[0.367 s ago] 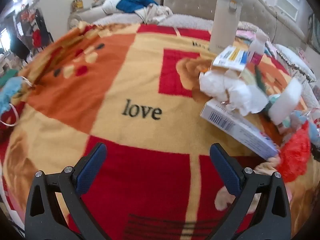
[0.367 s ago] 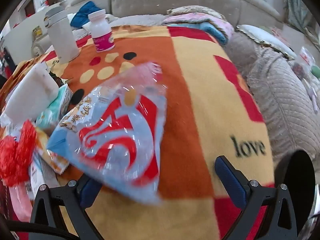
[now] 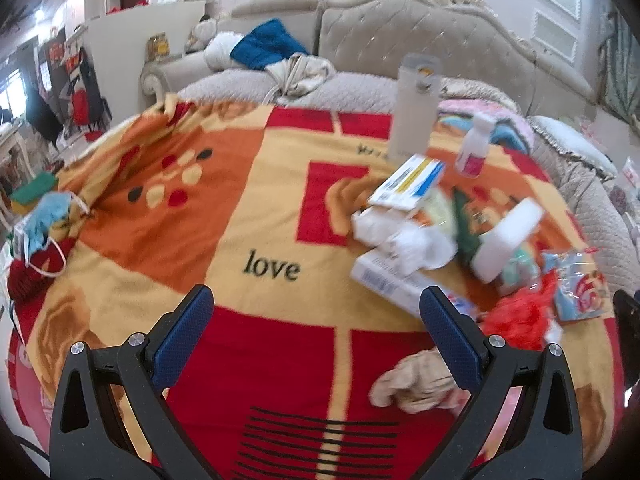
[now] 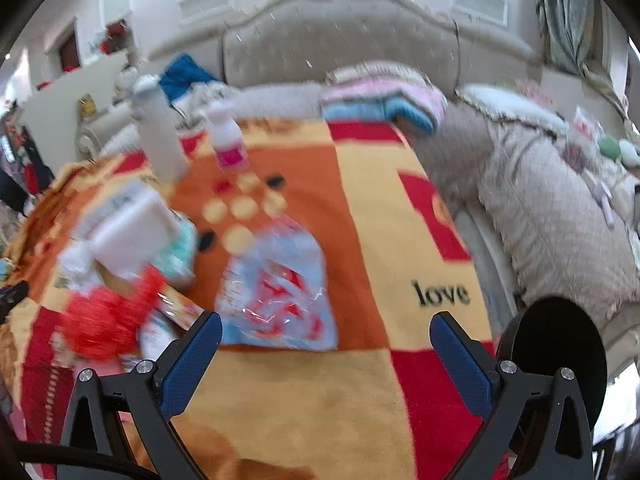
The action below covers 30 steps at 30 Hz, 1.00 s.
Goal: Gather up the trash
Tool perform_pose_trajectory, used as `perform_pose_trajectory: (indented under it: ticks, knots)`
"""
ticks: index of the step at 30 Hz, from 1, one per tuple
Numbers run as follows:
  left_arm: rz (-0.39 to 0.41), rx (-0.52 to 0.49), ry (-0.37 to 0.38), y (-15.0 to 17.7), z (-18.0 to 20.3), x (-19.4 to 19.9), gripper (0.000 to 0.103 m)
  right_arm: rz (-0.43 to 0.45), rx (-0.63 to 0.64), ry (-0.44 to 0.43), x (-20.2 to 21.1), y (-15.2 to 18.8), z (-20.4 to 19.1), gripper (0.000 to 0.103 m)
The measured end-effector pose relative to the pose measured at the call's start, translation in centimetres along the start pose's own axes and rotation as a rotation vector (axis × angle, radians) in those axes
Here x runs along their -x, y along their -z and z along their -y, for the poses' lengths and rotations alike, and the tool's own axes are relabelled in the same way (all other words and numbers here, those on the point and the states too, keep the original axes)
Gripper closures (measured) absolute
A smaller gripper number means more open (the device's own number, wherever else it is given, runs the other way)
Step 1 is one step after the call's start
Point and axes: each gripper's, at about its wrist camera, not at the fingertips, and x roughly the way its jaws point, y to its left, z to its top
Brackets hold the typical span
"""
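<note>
The left gripper (image 3: 316, 312) is wide open and holds nothing; it has pulled back from the blanket. Right of it sits the trash pile with the long white cardboard box (image 3: 394, 282). The right gripper (image 4: 326, 340) is open too and has backed away, so the crinkly blue-and-red plastic snack bag (image 4: 278, 292) now lies loose on the blanket, not yet picked up.

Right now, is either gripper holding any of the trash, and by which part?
Nothing is held. The left gripper and right gripper are both open; the snack wrapper lies loose on the blanket.
</note>
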Motion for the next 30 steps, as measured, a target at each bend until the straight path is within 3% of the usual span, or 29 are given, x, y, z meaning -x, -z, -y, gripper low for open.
perform_pose_trajectory:
  ticks: [5,14,30]
  knots:
    - [0.030,-0.006,0.007,-1.3,2.4,3.8,0.001,0.108,0.012,-0.034,3.6,-1.1,-1.8,0.000]
    - [0.053,-0.042,0.015,-2.8,5.6,5.9,0.001,0.222,0.060,-0.044,6.8,-1.6,-4.4,0.000]
    - [0.056,-0.055,0.048,-2.7,7.0,5.8,0.001,0.238,0.059,-0.051,6.8,-1.1,-5.2,0.000]
